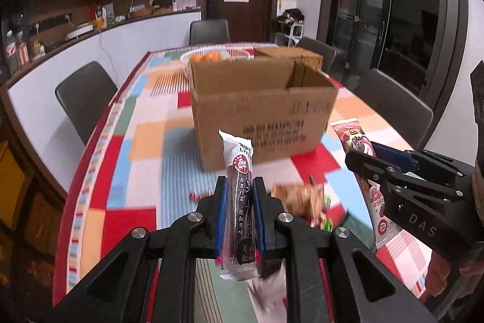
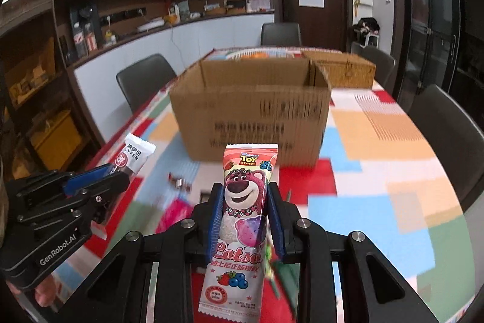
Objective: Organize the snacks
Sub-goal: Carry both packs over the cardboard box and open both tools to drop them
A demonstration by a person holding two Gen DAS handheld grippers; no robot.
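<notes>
My left gripper is shut on a dark fruit-strip snack pack, held upright above the table. My right gripper is shut on a pink Lotso snack pack, also upright. An open cardboard box stands ahead on the colourful tablecloth; it also shows in the right wrist view. The right gripper shows at the right of the left wrist view, the left gripper at the left of the right wrist view. Loose snacks lie blurred below the grippers.
A basket of oranges and a wicker box stand behind the cardboard box. Dark chairs surround the table. Small wrapped candies lie on the cloth near the box.
</notes>
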